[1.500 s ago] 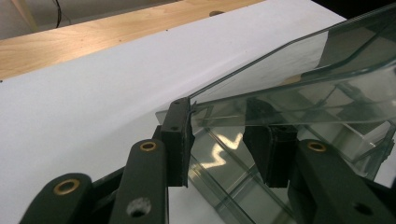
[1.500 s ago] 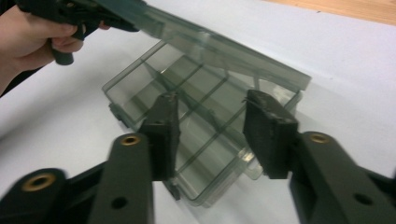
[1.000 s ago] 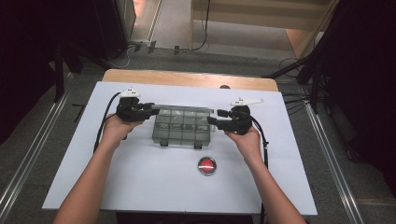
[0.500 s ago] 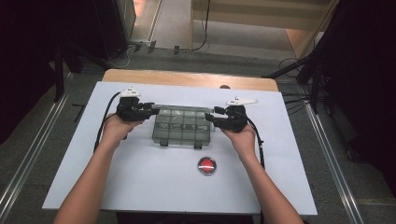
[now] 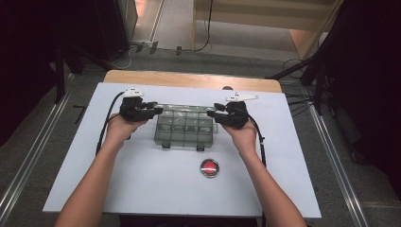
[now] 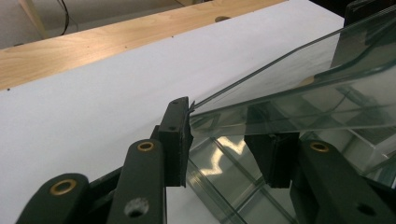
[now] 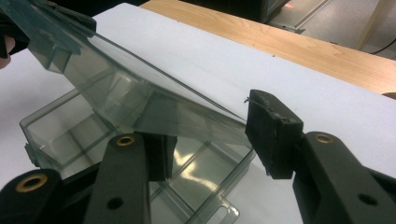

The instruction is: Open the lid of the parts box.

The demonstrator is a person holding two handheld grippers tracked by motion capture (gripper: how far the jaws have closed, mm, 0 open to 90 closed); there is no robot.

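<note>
White sheet over the counter [image 5: 142, 179], with a strip of bare pale wood [image 5: 189, 79] along the far edge, upper centre of the high view. Beyond, grey floor, cables and dark stands toward the top of the frame; metal rails at the lower left and lower right. Clear plastic compartment box [image 5: 185, 126] at centre frame, resting on the white sheet, two latches facing the near edge. Hinged clear lid [image 6: 299, 93] partly raised, slanting across the upper right of the left gripper view and the upper left of the right gripper view. Left gripper [image 5: 152, 110] at the box's left end, fingers [image 6: 177, 140] part-way apart and closed around the lid's corner. Right gripper [image 5: 216, 115] at the box's right end, fingers [image 7: 273, 135] just drawn closer together, the lid's edge between them; whether both press on it, impossible to tell. Red round button [image 5: 209, 167] below the box, lower centre, apart from it. Forearms entering from the bottom edge.
</note>
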